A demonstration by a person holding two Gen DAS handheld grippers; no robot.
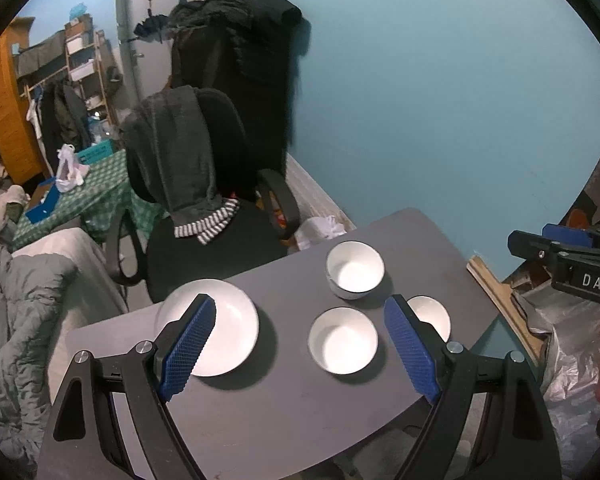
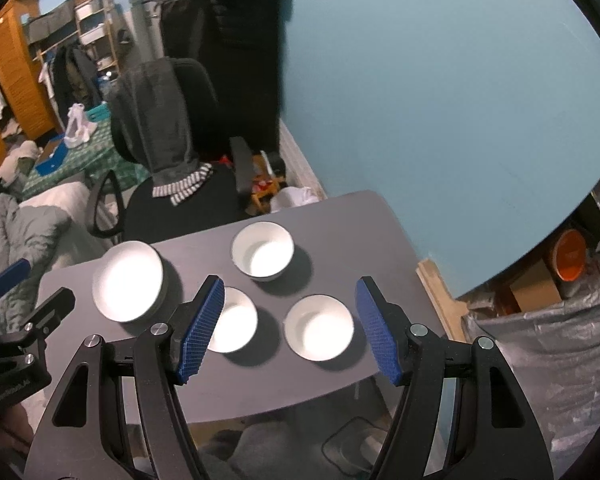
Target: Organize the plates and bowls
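A white plate (image 1: 228,328) lies at the left of the small grey table (image 1: 284,408). A deep white bowl (image 1: 355,269) stands at the back, a shallower bowl (image 1: 343,340) in the middle, and a third bowl (image 1: 432,316) at the right. My left gripper (image 1: 300,316) is open and empty above the table; its left finger overlaps the plate. My right gripper (image 2: 290,296) is open and empty above the table (image 2: 280,384). The right wrist view shows the plate (image 2: 128,280), the back bowl (image 2: 263,251), the middle bowl (image 2: 236,320) and the right bowl (image 2: 319,327).
A black office chair (image 1: 204,216) draped with a grey garment stands behind the table. A blue wall (image 1: 440,100) runs along the right. A grey quilt (image 1: 16,320) lies at the left. A silver bag (image 2: 548,352) and boxes sit to the right.
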